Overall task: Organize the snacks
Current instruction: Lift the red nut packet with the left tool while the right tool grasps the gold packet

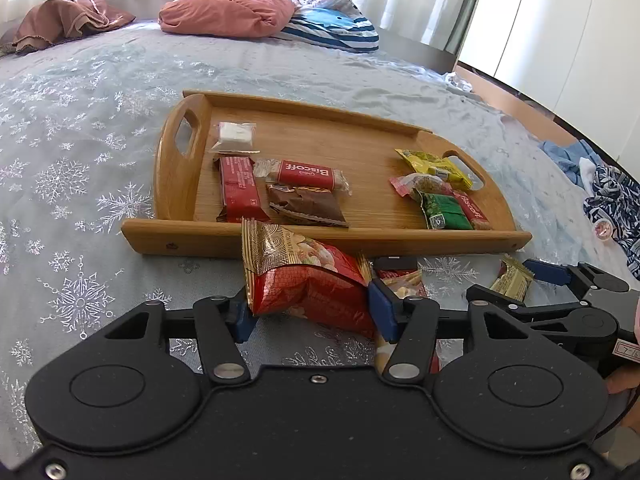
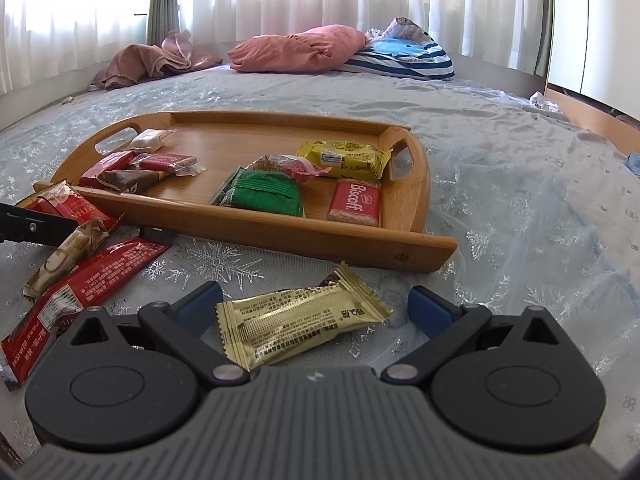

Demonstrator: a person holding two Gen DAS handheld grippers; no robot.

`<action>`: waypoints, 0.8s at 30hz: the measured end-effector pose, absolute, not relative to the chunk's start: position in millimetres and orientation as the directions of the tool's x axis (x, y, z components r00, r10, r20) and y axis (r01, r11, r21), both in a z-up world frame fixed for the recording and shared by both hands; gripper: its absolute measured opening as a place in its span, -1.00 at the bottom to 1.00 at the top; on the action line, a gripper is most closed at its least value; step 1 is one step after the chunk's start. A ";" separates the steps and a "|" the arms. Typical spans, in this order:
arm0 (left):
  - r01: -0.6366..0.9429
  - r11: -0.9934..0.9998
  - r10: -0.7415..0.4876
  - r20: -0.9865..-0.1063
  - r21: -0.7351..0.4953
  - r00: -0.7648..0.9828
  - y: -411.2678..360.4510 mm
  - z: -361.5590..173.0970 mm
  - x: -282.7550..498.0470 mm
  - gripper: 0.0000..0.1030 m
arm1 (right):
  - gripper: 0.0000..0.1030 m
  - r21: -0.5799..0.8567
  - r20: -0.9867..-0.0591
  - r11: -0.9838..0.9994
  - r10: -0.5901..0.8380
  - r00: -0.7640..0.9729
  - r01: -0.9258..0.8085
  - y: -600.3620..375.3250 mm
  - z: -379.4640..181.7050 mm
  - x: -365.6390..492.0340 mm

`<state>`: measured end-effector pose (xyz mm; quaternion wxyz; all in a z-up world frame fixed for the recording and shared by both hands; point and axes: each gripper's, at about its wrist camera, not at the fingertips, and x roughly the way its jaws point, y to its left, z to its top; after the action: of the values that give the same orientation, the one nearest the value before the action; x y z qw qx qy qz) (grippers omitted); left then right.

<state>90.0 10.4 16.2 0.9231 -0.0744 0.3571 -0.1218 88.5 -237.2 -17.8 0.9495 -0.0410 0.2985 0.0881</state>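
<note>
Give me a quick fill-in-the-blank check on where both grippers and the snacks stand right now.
1. The left gripper is shut on a ____ and gold snack bag.
2. The right gripper is open around a ____ wrapper lying on the bedspread.
3. The green packet lies inside the wooden ____.
4. On the tray, the packet nearest its right handle is ____.

Missing words: red; gold; tray; yellow

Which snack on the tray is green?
The green packet near the wooden tray's front rim, beside the red Biscoff biscuit. The others are red, brown, yellow or white.
</note>
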 end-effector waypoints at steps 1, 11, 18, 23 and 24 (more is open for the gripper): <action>0.168 0.959 -0.278 -0.641 -0.228 0.715 10.5 16.6 89.8 0.04 | 1.00 -0.031 -0.572 0.981 0.140 0.808 -0.192 -236.6 -17.5 87.8; 0.167 0.958 -0.279 -0.626 -0.233 0.728 16.7 28.8 83.9 -0.22 | 0.86 -0.116 -0.567 0.969 0.114 0.816 -0.216 -224.3 -10.5 81.2; 0.166 0.959 -0.276 -0.623 -0.230 0.732 15.4 29.6 85.0 -0.20 | 0.72 -0.045 -0.598 0.980 0.131 0.791 -0.196 -233.0 -9.4 86.1; 0.157 0.952 -0.294 -0.635 -0.264 0.715 8.3 25.3 95.5 -0.20 | 0.42 -0.017 -0.602 0.979 0.151 0.784 -0.202 -234.1 -8.2 82.2; 0.149 0.954 -0.285 -0.637 -0.260 0.716 6.6 24.5 97.1 -0.23 | 0.33 -0.021 -0.601 0.979 0.152 0.785 -0.205 -233.1 -7.6 81.0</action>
<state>97.1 6.6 24.5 0.9214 -0.0955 0.3577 -0.1178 81.0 -233.1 -7.6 0.9438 -0.0424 0.3140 0.0944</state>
